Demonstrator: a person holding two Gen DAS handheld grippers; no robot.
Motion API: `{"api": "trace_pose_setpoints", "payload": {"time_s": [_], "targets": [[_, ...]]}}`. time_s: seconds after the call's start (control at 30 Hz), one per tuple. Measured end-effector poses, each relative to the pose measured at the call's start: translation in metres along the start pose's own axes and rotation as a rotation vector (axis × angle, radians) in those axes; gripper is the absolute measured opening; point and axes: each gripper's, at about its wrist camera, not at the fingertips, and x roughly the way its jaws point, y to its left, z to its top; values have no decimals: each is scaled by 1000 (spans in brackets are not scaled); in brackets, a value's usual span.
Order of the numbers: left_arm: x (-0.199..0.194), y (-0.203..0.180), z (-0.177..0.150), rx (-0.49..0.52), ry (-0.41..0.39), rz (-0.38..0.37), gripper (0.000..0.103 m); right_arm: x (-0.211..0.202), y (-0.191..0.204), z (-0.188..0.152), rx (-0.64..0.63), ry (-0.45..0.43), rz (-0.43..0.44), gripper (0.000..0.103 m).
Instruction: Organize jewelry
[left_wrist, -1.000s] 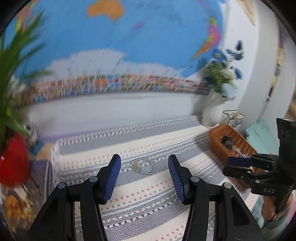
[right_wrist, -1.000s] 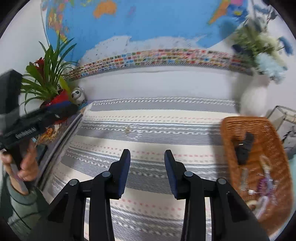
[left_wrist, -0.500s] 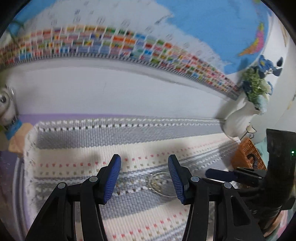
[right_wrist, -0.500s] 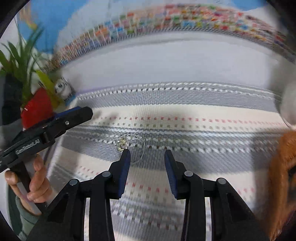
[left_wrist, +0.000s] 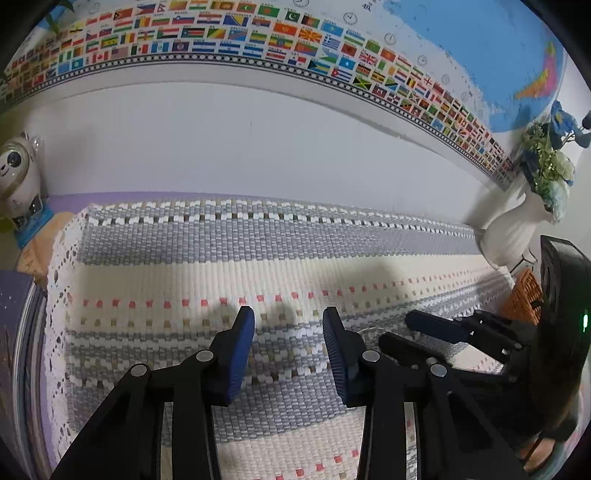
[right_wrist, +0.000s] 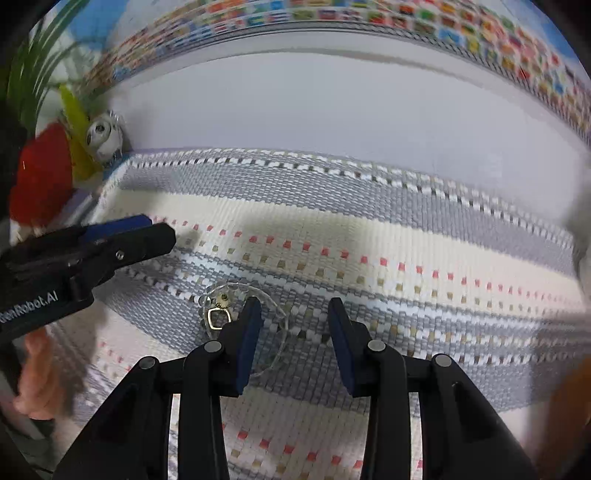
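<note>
A clear bead bracelet with a small gold charm (right_wrist: 221, 314) lies on the striped woven mat (right_wrist: 369, 229). My right gripper (right_wrist: 293, 332) is open, low over the mat, its left finger covering the bracelet's right part. My left gripper (left_wrist: 288, 343) is open and empty over the mat. In the left wrist view a bit of the bracelet (left_wrist: 369, 330) shows just right of my right finger, with the right gripper (left_wrist: 417, 332) beside it. In the right wrist view the left gripper (right_wrist: 147, 232) is at the left, apart from the bracelet.
A brown wicker basket (left_wrist: 524, 295) stands at the mat's right end, next to a white vase of flowers (left_wrist: 517, 229). A panda figure (left_wrist: 18, 177) and a red pot with a green plant (right_wrist: 40, 173) stand at the left. A wall with a flag map is behind.
Both grippers have moved forward and down toward the mat. The bracelet now lies at my right gripper's left finger. Both stay open.
</note>
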Motion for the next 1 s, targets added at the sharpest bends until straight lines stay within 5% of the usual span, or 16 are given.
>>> {"api": "trace_pose_setpoints", "payload": {"time_s": [0.1,0.2,0.6,0.77,1.0], "targets": [[3,-1,-1,-2,16,-13,39,0,19,-1,-84,-16,-38,8],[5,-5,-2,14,21,-13,39,-2,29,-4,-125,-36,-88,8],[7,-12,-6,53,38,-100,39,-44,-26,-3,121,-119,111,8],[10,-18,-9,84,49,-99,39,-65,-31,-1,131,-174,199,8],[16,-22,-10,89,64,-132,39,-70,-45,-11,177,-93,149,8]]}}
